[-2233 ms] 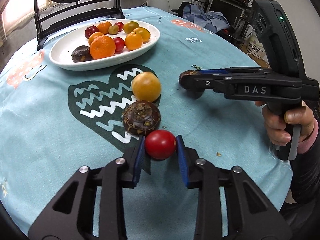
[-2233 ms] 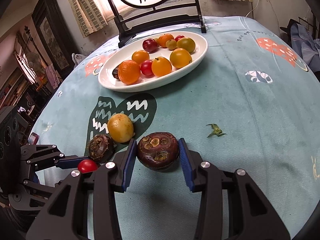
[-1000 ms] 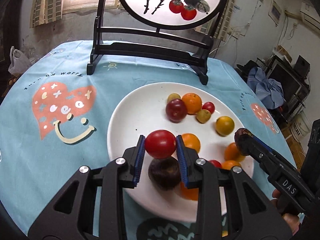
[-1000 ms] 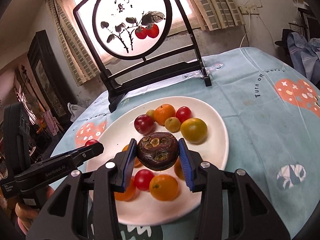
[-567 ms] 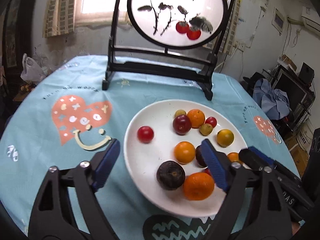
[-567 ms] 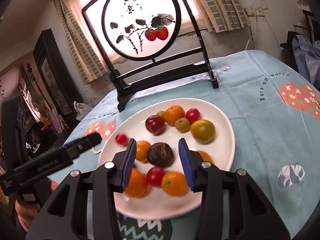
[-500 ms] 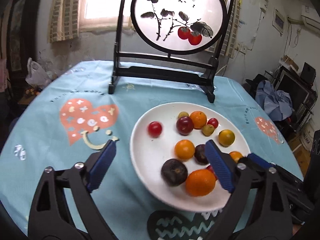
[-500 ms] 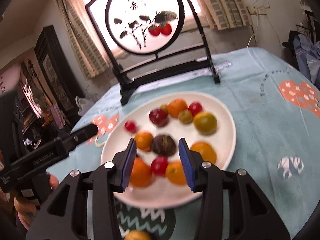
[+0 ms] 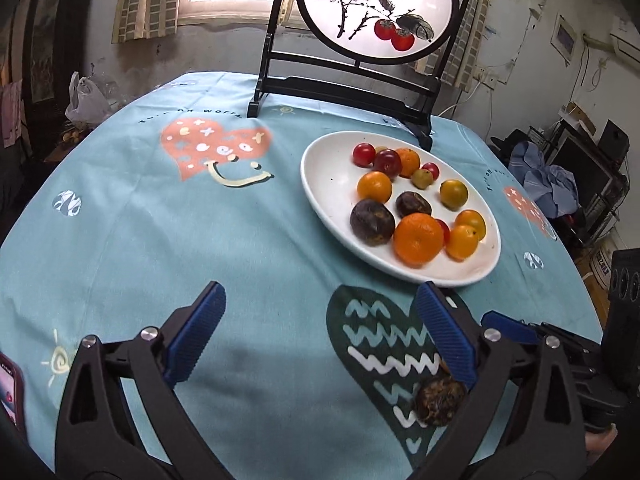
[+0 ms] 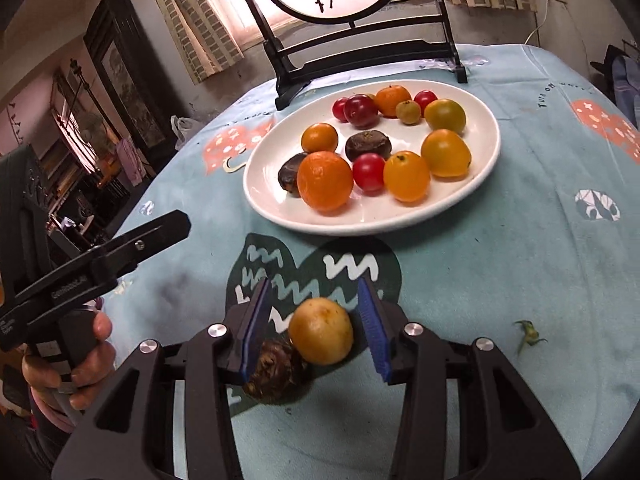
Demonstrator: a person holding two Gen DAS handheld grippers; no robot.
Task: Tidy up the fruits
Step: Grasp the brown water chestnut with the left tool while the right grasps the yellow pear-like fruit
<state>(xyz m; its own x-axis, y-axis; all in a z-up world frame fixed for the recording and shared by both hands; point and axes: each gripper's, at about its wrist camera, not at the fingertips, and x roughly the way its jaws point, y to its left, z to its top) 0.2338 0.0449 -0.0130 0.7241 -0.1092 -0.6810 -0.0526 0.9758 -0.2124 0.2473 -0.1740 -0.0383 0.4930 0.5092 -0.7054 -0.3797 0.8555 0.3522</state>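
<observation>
left gripper (image 9: 316, 340): jaws spread wide and opening a touch more, nothing btwn the blue pads, only bare cloth under the gap.
right gripper (image 10: 316, 320): jaws partly apart, not clenched; yellow fruit sits in the gap w/ daylight on both sides, pads not pressing it. released.
yellow fruit (image 10: 320, 336): on the cloth, off the plate, at 6 o'clock from it, on the dark heart print (image 10: 320, 268).
brown knobbly fruit (image 10: 274, 376): touching the yellow fruit at its 7 o'clock, lying by the right gripper's left pad, partly under that finger. in left wrist view (image 9: 440, 400) it lies just by the left gripper's right finger, outside the gap.
plate (image 10: 264, 196): white oval, at 12 o'clock from the right gripper, 1 o'clock from the left gripper.
on plate: big orange (image 10: 325, 180) at front, 2 dark brown fruits behind it, red tomato (image 10: 369, 172), several yellow-orange ones, dark red plum (image 10: 361, 111) + small red ones at the far rim.
left hand (image 10: 76, 360): wrapped round the left gripper's handle, 9 o'clock in right wrist view.
tablecloth (image 9: 160, 240): light blue, printed hearts.
screen stand (image 9: 344, 88): black frame w/ round painted panel, at 12 o'clock beyond the plate.
green scrap (image 10: 528, 336): on cloth at 3 o'clock from the right gripper.
</observation>
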